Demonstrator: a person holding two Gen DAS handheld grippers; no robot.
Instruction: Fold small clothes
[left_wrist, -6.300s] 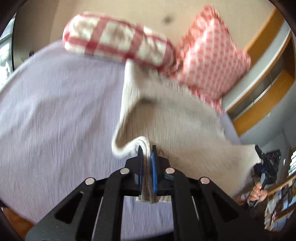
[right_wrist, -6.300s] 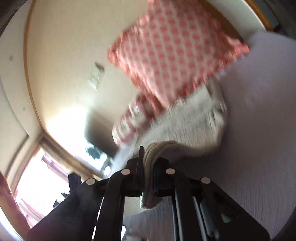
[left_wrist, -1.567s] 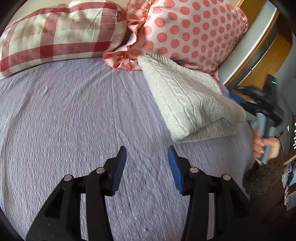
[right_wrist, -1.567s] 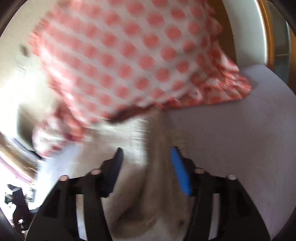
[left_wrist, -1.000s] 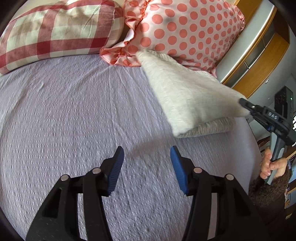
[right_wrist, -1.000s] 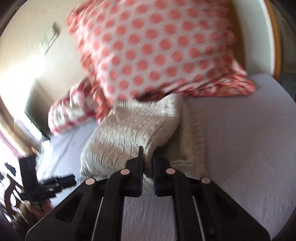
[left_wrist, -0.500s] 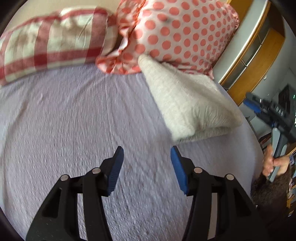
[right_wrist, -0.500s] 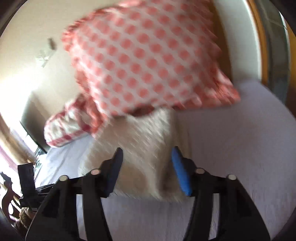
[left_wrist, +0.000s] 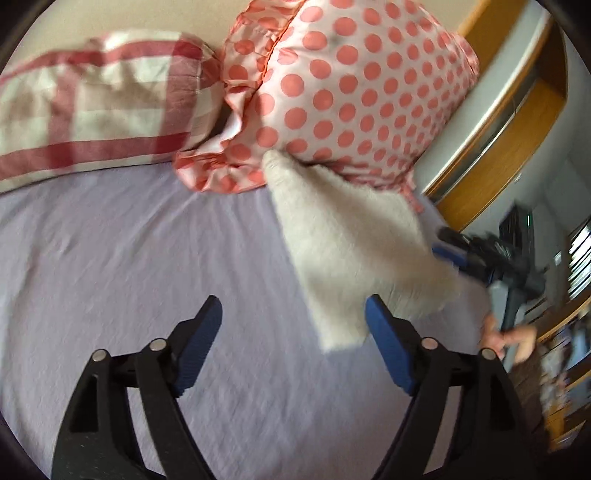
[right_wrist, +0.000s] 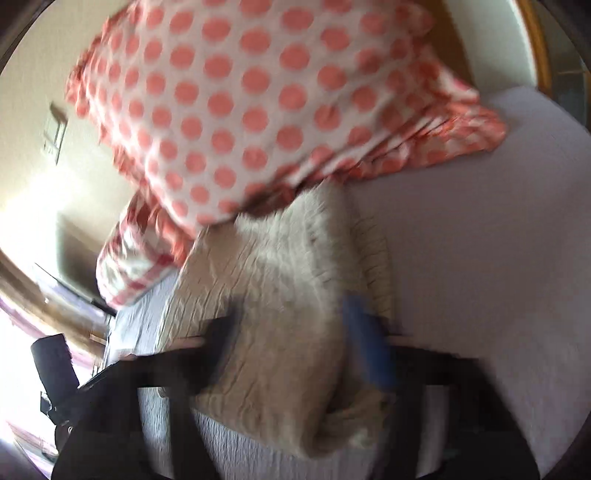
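Blue-padded and spread wide, the left claw (left_wrist: 291, 319) hangs over the lavender bed sheet (left_wrist: 122, 258) with nothing between its fingers; its right pad sits just beside the near corner of the cream knitted sweater (left_wrist: 351, 251), though whether it touches the knit I cannot tell. From the left wrist view, that sweater lies folded on the right part of the bed, a blurred pale slab running from the near corner up to the pillows. At its right edge the right claw (left_wrist: 448, 254) shows as a smeared blue and black shape touching or just beside the fabric, with the person's hand (left_wrist: 508, 338) on its grip lower down. From the right wrist view, the right claw (right_wrist: 295, 343) is wide apart and blurred with motion, its dark finger over the left part of the folded sweater (right_wrist: 273, 295) and its blue finger (right_wrist: 365, 347) at the right-hand fold, so the top layer lies between them; it grips nothing that I can make out. Beyond the sweater, the polka-dot pillow (left_wrist: 354, 92) with its coral spots and ruffled edge rests against the sweater's far end. Left of it lies the red checked pillow (left_wrist: 92, 107), both leaning at the cream wall (left_wrist: 129, 14). Wooden trim and shelving (left_wrist: 517, 122) stand past the bed's right side
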